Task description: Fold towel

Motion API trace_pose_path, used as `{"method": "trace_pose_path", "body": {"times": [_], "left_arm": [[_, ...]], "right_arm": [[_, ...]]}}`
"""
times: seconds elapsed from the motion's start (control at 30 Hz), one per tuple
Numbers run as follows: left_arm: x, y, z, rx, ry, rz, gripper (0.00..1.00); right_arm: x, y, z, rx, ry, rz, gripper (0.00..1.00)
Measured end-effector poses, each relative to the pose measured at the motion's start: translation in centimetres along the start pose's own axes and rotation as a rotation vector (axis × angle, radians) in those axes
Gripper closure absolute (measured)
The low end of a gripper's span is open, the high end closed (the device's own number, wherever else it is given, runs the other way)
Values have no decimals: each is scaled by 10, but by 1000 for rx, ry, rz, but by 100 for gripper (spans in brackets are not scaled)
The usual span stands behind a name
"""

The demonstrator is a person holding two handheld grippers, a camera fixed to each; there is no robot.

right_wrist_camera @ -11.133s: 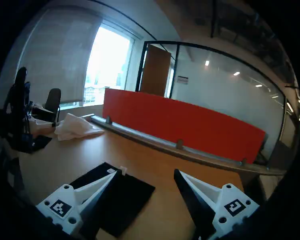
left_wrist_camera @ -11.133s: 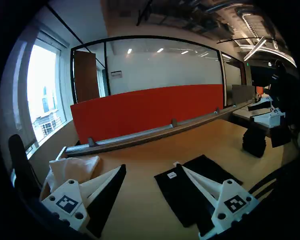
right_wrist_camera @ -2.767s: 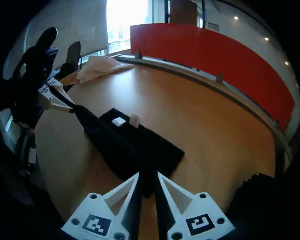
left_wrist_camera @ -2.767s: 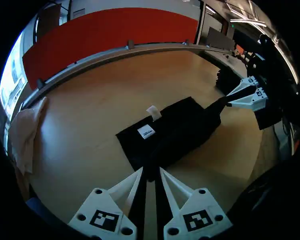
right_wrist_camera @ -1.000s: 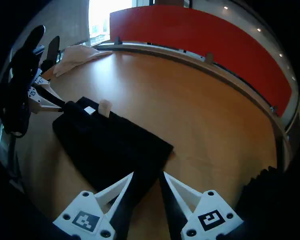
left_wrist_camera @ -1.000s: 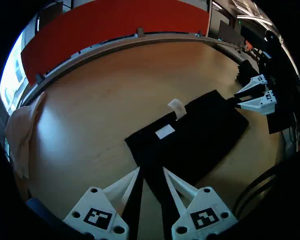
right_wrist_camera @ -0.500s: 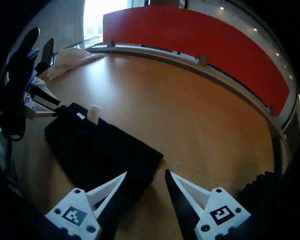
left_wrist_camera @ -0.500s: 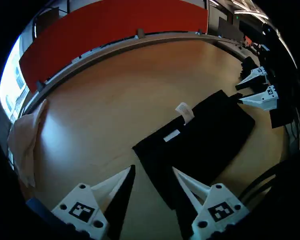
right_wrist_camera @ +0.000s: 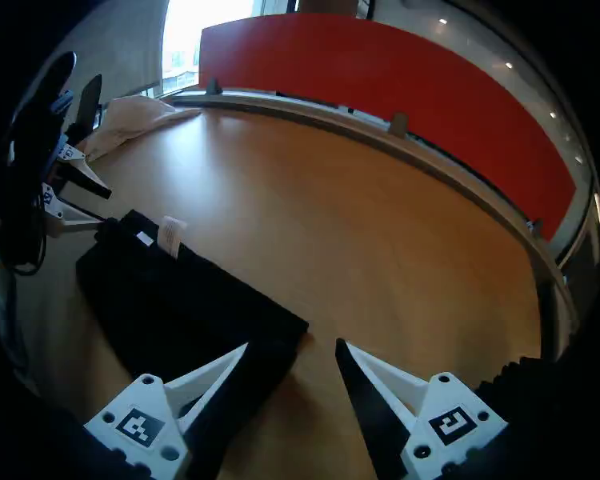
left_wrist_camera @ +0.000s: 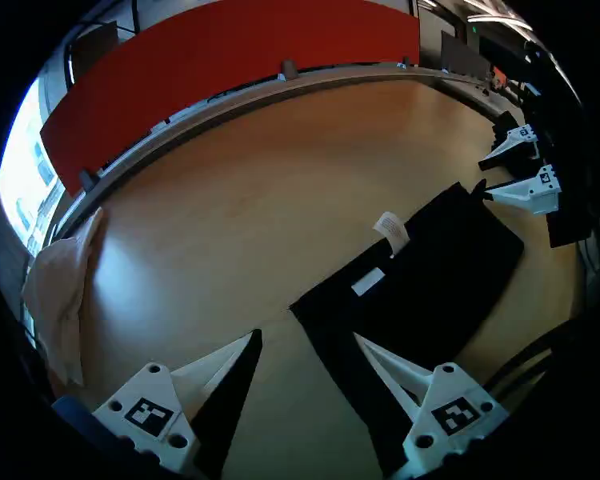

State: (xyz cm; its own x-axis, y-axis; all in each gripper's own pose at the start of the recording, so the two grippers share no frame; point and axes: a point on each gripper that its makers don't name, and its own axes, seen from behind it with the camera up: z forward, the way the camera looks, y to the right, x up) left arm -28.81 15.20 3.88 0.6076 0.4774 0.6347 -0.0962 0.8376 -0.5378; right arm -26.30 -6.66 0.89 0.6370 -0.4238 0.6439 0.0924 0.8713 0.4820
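Towel (left_wrist_camera: pixel 444 272), black, lies flat on the wooden bench (left_wrist_camera: pixel 244 200), toward 4 o'clock in the left gripper view, 8 o'clock in the right gripper view. Left gripper (left_wrist_camera: pixel 306 336) and right gripper (right_wrist_camera: pixel 292 344) hover at its opposite ends, fingers spread, gripping nothing. Cream cloth (left_wrist_camera: pixel 56 296) lies well apart at the bench's edge.

Left gripper (left_wrist_camera: pixel 306 334) fingers spreading wide, letting go of towel (left_wrist_camera: pixel 436 280) corner pinched one second ago. Right gripper (right_wrist_camera: pixel 291 344) doing same at opposite corner, backing off. Towel no longer hanging lifted, now lying flat, doubled, on table (left_wrist_camera: pixel 220 208).
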Motion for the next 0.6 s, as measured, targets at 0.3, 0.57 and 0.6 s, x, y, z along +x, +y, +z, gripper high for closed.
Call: {"method": "trace_pose_path", "body": {"times": [0.3,0.57,0.6], "left_arm": [[7,-14,2,21,9,3,27],[8,-10,-3,4,23,-8,5],[8,-10,-4,4,23,-8,4]], "right_arm": [[6,7,3,-10,3,-2,19],[4,6,0,-5,6,-1,0],[3,6,0,-4,8,-2,0]]}}
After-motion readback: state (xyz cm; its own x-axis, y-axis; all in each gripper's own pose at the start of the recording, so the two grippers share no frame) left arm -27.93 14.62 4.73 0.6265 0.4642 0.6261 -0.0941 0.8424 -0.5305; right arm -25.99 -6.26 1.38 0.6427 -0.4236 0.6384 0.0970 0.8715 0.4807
